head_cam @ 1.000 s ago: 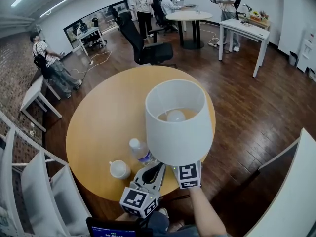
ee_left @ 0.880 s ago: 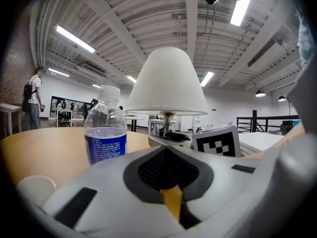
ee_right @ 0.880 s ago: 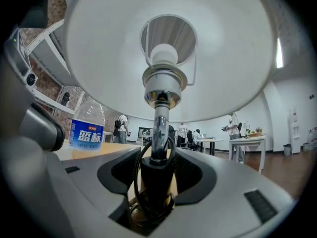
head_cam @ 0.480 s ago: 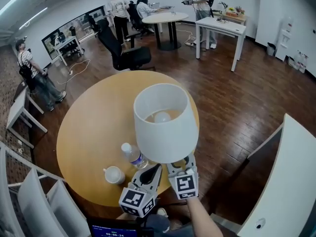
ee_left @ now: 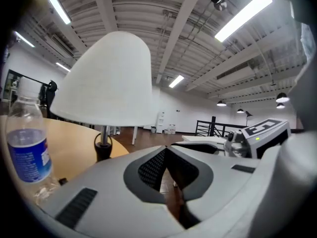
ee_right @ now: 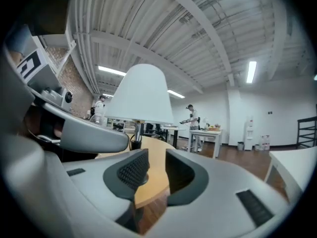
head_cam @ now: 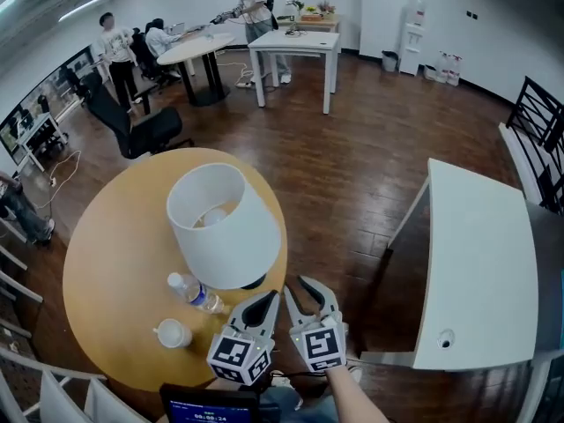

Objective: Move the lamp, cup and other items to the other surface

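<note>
The lamp (head_cam: pixel 220 227) with its white shade stands at the right edge of the round wooden table (head_cam: pixel 106 254). A water bottle (head_cam: pixel 196 294) and a white cup (head_cam: pixel 172 333) sit near it on the front of the table. My left gripper (head_cam: pixel 267 300) is shut and empty, just right of the bottle and below the shade. My right gripper (head_cam: pixel 308 291) hangs beside it over the floor; its jaws have just been closing, a narrow gap remains, and nothing is between them. The left gripper view shows the lamp (ee_left: pixel 106 83) and the bottle (ee_left: pixel 27 143) to the left. The right gripper view has the lamp (ee_right: pixel 141 95) ahead.
A white rectangular table (head_cam: pixel 476 236) stands to the right across a strip of dark wooden floor (head_cam: pixel 352 201). A black railing (head_cam: pixel 538 122) runs along the far right. Behind are an office chair (head_cam: pixel 132 130), more tables (head_cam: pixel 295 47) and several people.
The view has swung right, bringing the white table into sight. Both grippers moved right, out from under the lampshade. The right jaws stand narrower. Lamp, bottle and cup keep their places on the table.
</note>
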`<state>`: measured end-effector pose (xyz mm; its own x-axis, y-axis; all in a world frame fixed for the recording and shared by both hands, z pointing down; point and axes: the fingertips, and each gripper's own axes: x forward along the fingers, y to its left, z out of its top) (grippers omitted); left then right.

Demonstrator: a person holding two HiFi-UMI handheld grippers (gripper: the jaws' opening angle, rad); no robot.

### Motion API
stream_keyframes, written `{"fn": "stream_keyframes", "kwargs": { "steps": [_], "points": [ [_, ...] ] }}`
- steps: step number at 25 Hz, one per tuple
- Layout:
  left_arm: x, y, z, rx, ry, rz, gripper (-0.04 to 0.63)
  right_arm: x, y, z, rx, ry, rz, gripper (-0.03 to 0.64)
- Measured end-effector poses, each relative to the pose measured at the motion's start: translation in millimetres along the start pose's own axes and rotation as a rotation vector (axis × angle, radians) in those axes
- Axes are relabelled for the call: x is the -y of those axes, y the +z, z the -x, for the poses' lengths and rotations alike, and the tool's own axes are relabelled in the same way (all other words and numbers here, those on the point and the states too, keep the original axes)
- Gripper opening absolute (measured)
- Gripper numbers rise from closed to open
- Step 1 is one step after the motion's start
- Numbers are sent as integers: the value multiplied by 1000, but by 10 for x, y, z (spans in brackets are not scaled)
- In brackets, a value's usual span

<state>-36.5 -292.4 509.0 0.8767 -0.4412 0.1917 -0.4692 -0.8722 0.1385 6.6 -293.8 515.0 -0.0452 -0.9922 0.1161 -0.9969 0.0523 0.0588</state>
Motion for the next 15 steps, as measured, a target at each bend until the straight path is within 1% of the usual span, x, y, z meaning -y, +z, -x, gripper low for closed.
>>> {"fn": "stream_keyframes", "kwargs": {
  "steps": [1,3,4,6,9,15],
  "points": [
    [81,34,-48,5,-26,-2,11,64,50,104,6,-31,1,71],
    [261,121,-135,22,-79,-6,11,186,174,314,27,-81,-7,14],
    [360,166,-176,33,-106,-8,11,251,235,419,35,-102,-13,2],
    [578,242,-264,50,-159,-10,11,392,335,626,44,-144,-22,2],
    [934,330,-375,49,-224,-22,11,592,453,937,47,-195,-25,2],
    [1463,461,-527,68,-307,-56,11,888,647,1394,80,-244,-27,2]
  ]
}}
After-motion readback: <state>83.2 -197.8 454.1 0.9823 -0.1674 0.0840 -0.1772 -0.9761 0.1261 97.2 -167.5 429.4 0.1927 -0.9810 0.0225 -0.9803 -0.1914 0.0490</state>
